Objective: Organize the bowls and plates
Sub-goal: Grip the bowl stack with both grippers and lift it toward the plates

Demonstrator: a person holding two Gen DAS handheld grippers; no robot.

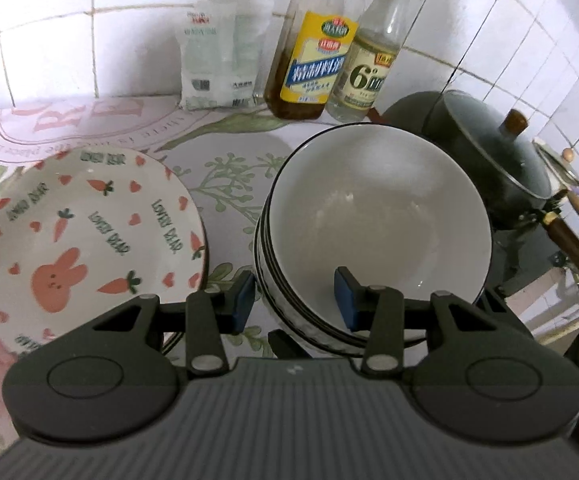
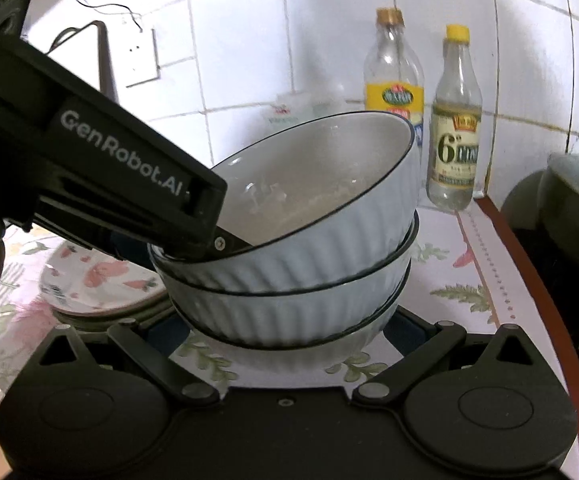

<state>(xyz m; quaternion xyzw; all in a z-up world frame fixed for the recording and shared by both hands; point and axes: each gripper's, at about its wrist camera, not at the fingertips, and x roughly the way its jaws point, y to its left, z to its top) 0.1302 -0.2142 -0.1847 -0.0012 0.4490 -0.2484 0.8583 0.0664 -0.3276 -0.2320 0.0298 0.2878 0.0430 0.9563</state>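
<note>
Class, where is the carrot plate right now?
In the left wrist view, the carrot plate lies on the counter's left side, beside the bowl stack.

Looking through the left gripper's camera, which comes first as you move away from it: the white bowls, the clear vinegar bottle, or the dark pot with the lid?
1. Stack of white bowls: right at the left gripper, one finger inside the top bowl's rim.
2. Dark pot: behind the bowls, to the right.
3. Vinegar bottle: farthest, against the tiled wall.
</note>
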